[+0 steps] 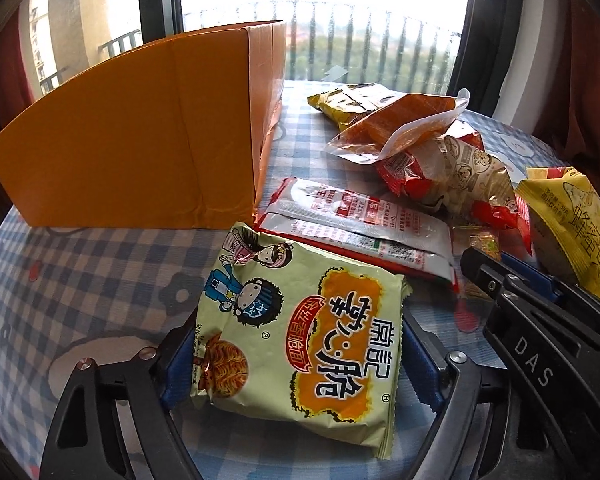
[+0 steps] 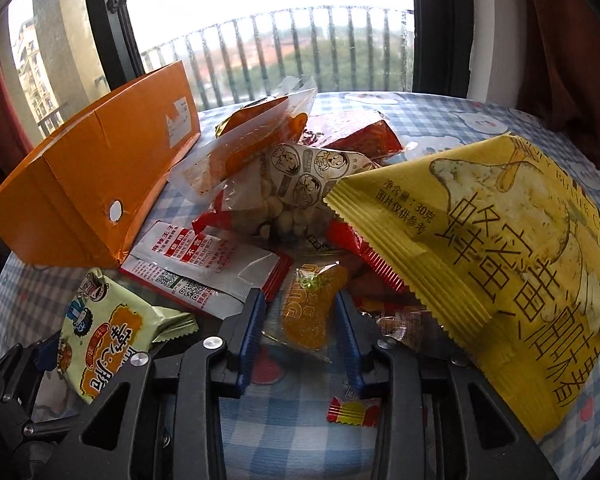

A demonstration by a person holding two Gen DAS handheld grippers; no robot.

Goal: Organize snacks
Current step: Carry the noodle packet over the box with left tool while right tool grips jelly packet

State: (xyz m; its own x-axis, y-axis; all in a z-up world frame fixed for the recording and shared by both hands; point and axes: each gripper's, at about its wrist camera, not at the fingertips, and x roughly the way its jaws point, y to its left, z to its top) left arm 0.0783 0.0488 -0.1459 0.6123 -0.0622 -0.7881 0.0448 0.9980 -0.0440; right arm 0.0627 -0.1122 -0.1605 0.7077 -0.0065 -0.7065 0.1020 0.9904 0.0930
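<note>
In the lower middle of the left wrist view, the left gripper (image 1: 296,364) has its 2 blue-padded fingers (image 1: 178,364) on either side of a pale green noodle snack packet (image 1: 300,332) printed with cartoon figures. The packet fills the gap and both pads sit against its edges, so the jaws are clamped on it, standing fairly wide. The packet's far corner overlaps a silver-and-red sachet (image 1: 356,228) that lies flat on the blue checked tablecloth (image 1: 100,272). In the upper left of that frame an orange cardboard box (image 1: 140,140) stands on the cloth, its near corner just beside the sachet. To the upper right lies a heap of bags: a clear pouch with orange contents (image 1: 404,124), and below it a red-and-cream bag of round snacks (image 1: 464,176).

At the lower right edge of the same frame the right gripper (image 1: 488,268) reaches into the heap beside a large yellow chip bag (image 1: 572,228).

In the lower middle of the right wrist view, the right gripper (image 2: 300,332) has its jaws narrowed around a small clear packet of orange gummy candy (image 2: 308,312). The packet lies between the blue pads; whether both pads press on it I cannot tell. A small red-and-yellow wrapped candy (image 2: 354,412) lies on the cloth just below the right finger. The yellow chip bag (image 2: 520,260) fills the right half of the frame.
</note>
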